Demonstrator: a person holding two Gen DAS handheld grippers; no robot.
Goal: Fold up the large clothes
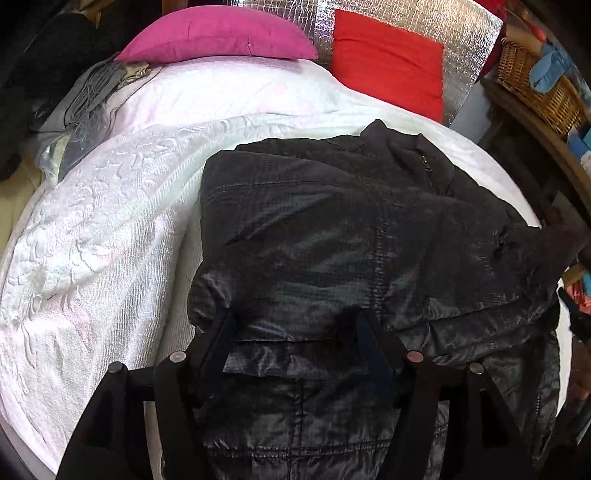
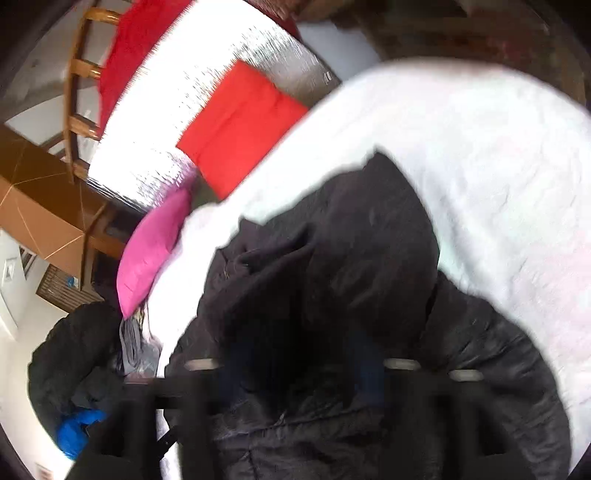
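The black jacket (image 1: 332, 236) is lying partly folded on the white bedspread (image 1: 92, 240) of the bed, collar up toward the red pillow (image 1: 388, 62) and pink pillow (image 1: 218, 35). Left hand-held gripper (image 1: 291, 325) hangs over its lower half with jaws spread and nothing pinched. Right hand-held gripper (image 2: 295, 354) view is blurry, jaws look wide apart over the jacket's hood (image 2: 369, 236).

Dark shiny jacket (image 1: 332, 240), partly folded, on bed

A pink pillow (image 1: 218, 37) and red cushion (image 1: 388, 62) lie against silver foil padding (image 1: 465, 40), beside a wicker basket (image 1: 535, 88).
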